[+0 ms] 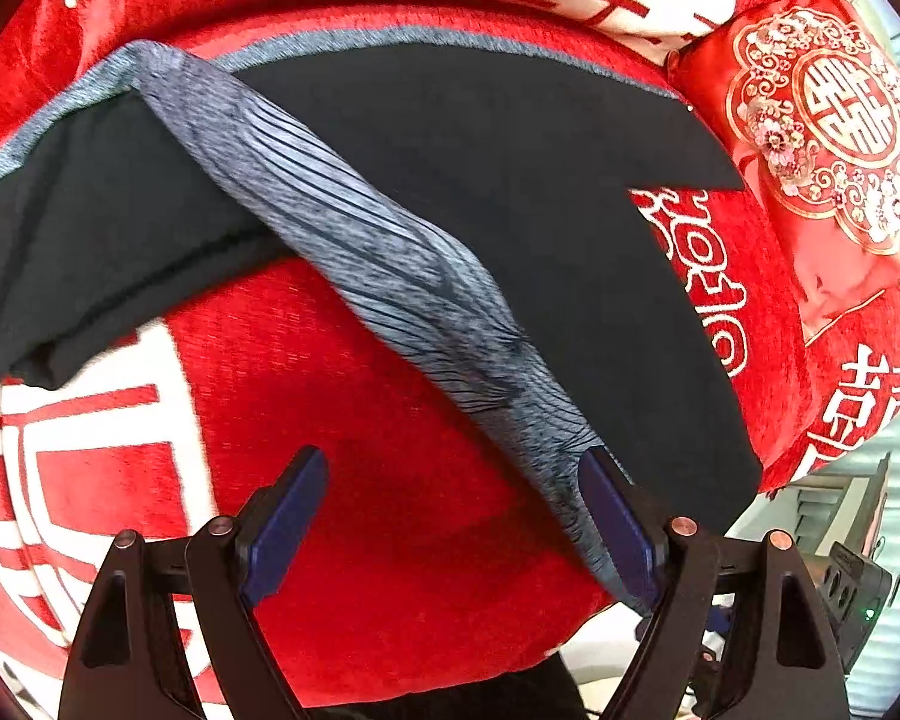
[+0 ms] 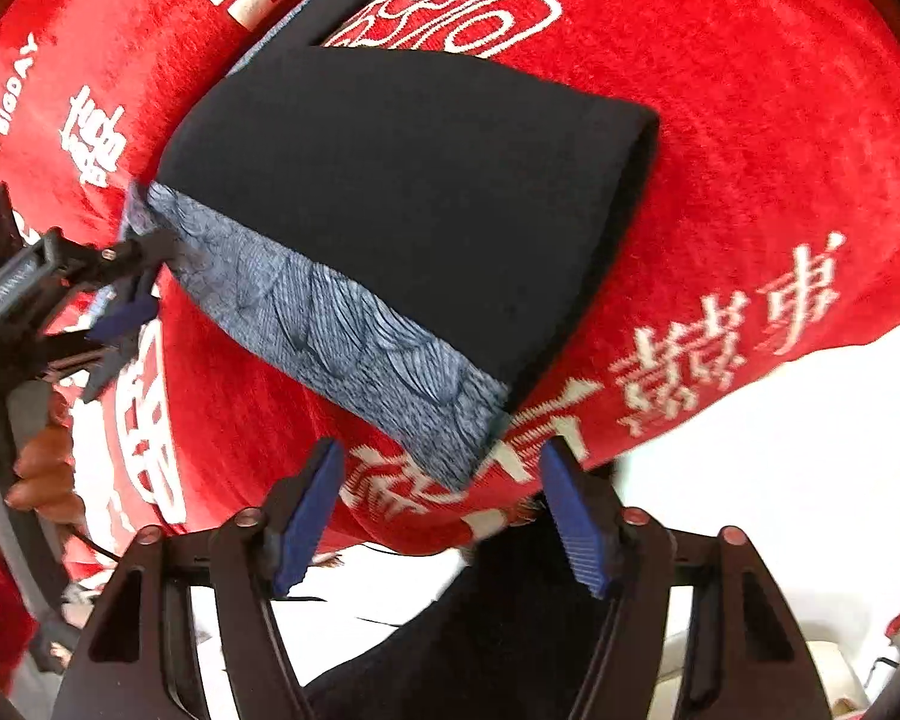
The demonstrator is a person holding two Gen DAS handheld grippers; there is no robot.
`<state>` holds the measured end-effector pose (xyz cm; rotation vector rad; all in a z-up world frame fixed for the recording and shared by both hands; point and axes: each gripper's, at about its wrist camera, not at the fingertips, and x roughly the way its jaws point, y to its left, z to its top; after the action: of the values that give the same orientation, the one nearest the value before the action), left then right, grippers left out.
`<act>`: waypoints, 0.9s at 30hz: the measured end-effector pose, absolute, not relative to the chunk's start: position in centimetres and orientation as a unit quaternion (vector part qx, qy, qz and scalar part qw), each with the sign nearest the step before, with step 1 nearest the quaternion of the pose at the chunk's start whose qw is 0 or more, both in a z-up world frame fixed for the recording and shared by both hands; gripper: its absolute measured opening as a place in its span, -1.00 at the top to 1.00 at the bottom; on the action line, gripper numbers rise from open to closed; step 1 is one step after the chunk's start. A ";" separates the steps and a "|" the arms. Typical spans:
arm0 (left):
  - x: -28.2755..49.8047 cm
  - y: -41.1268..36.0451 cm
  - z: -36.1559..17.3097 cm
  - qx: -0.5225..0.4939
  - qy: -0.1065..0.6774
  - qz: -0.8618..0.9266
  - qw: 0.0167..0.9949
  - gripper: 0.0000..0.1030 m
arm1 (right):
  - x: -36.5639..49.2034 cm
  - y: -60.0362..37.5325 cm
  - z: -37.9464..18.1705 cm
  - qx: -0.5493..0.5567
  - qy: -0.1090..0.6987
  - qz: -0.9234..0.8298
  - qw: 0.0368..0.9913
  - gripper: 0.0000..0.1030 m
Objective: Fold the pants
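Pants partly folded on the red bedspread, both tongs spread

Left wrist view: the left gripper (image 1: pixel 456 516) is spread, its right pad touching the grey patterned waistband (image 1: pixel 384 276) of the black pants (image 1: pixel 510 180) lying on the red bedspread (image 1: pixel 342 420). Right wrist view: the right gripper (image 2: pixel 444 510) gapes empty just short of the waistband corner; I judge one fold made, more remaining.

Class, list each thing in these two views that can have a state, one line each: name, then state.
Pants: folded once, flat on the blanket.
Waistband: stretched along the near edge.
Left gripper: open, right finger touching the waistband.
Right gripper: open, at the waistband corner.
Blanket: spread out.
Cushion: lying beside the pants.
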<state>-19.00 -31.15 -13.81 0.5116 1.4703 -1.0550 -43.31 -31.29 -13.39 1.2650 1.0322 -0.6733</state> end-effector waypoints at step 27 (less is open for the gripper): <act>-13.8 -47.7 -4.4 0.209 0.534 -0.450 0.684 0.57 | -32.4 -63.3 -2.0 0.459 0.413 -0.206 0.759 0.94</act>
<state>-13.76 -47.72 -4.43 0.4691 1.1969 -1.0083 -32.40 -63.35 -1.99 0.9998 0.8991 -0.4488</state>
